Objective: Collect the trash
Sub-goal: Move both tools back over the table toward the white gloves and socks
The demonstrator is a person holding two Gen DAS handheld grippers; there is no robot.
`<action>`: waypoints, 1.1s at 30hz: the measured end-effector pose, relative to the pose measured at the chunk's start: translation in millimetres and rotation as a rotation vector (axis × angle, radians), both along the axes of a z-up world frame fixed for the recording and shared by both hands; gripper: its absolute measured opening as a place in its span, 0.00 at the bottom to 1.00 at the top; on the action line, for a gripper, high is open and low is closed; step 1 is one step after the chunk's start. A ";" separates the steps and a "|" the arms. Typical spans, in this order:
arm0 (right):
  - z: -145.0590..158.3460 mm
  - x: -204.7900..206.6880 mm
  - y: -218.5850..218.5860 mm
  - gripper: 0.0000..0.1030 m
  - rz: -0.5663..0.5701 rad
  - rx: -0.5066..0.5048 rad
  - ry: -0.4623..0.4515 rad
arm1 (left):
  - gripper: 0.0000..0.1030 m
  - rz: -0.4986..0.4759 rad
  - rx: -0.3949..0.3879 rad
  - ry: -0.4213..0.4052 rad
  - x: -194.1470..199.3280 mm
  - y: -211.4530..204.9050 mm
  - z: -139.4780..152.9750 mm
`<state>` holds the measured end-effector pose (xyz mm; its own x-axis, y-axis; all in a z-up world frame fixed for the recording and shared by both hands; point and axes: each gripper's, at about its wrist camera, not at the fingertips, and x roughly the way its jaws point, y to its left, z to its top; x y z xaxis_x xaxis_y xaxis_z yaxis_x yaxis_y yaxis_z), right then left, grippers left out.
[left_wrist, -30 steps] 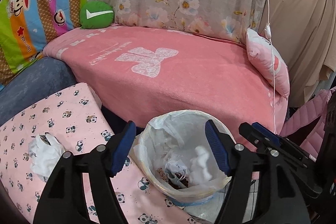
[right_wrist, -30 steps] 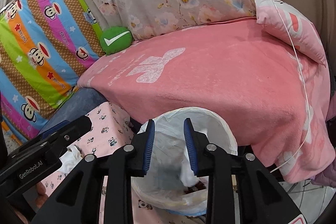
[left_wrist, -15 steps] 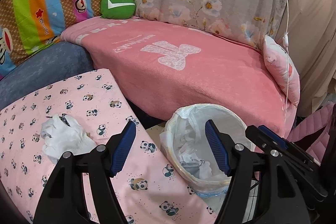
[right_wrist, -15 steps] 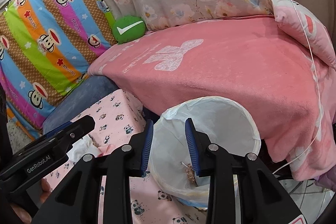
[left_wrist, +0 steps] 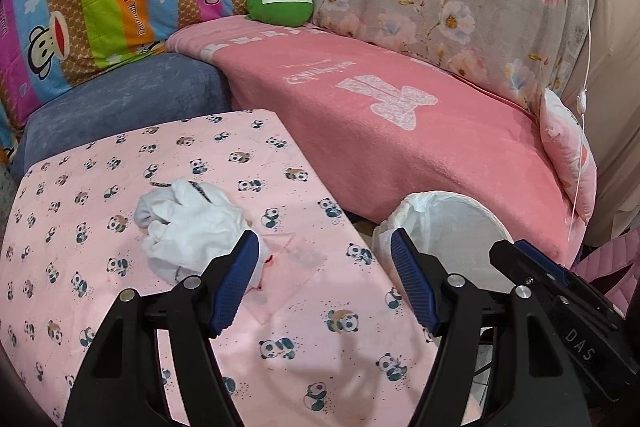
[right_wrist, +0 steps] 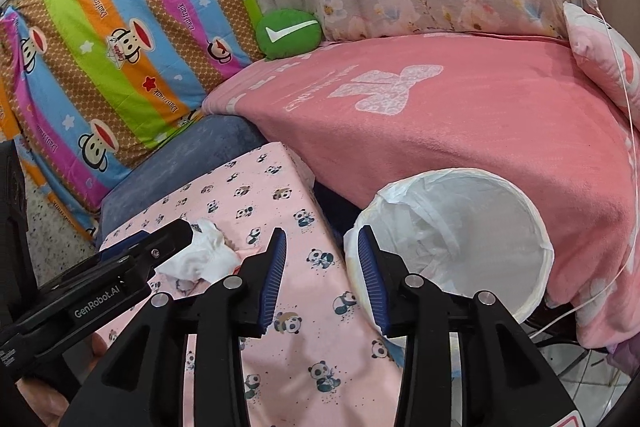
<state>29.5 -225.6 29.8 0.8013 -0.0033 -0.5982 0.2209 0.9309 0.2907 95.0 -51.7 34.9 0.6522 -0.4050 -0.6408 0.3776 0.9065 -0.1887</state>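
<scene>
Fingers (left_wrist: 412, 283) of both grippers spread, empty, over panda-print cloth (left_wrist: 120, 163) beside pink sofa blanket (left_wrist: 400, 147).

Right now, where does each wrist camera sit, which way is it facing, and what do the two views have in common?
Left wrist: on the left gripper, looking forward and down at the panda-print cloth and crumpled tissue; own open jaws show, right gripper at the right edge.
Right wrist: on the right gripper, looking forward and down toward the lined bin; own empty jaws, just opening, show, left gripper at left.
Shared: tissue, bin, pink blanket, green cushion.
</scene>
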 end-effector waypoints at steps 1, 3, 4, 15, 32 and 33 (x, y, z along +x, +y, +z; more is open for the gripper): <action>-0.2 1.6 5.2 0.39 0.012 0.002 0.003 | 0.63 0.012 -0.002 0.005 0.7 6.9 -1.8; -0.7 3.8 14.0 0.39 0.030 0.002 0.009 | 0.64 0.036 -0.003 0.013 1.6 19.9 -5.3; -1.3 5.3 20.7 0.39 0.042 0.001 0.012 | 0.64 0.049 -0.002 0.017 2.3 26.4 -7.0; -17.5 24.6 74.6 0.43 0.140 0.001 0.061 | 0.70 0.185 -0.006 0.073 15.3 93.4 -28.8; -53.2 93.6 150.6 0.43 0.290 0.015 0.138 | 0.70 0.298 -0.007 0.144 36.1 155.7 -60.6; -54.8 97.7 152.1 0.43 0.296 0.019 0.141 | 0.70 0.299 -0.005 0.146 37.5 157.3 -62.0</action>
<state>127.2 -73.5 -25.0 0.6751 0.2298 -0.7010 -0.0197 0.9555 0.2944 132.6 105.5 -27.2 0.6441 -0.2132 -0.7347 0.0636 0.9720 -0.2264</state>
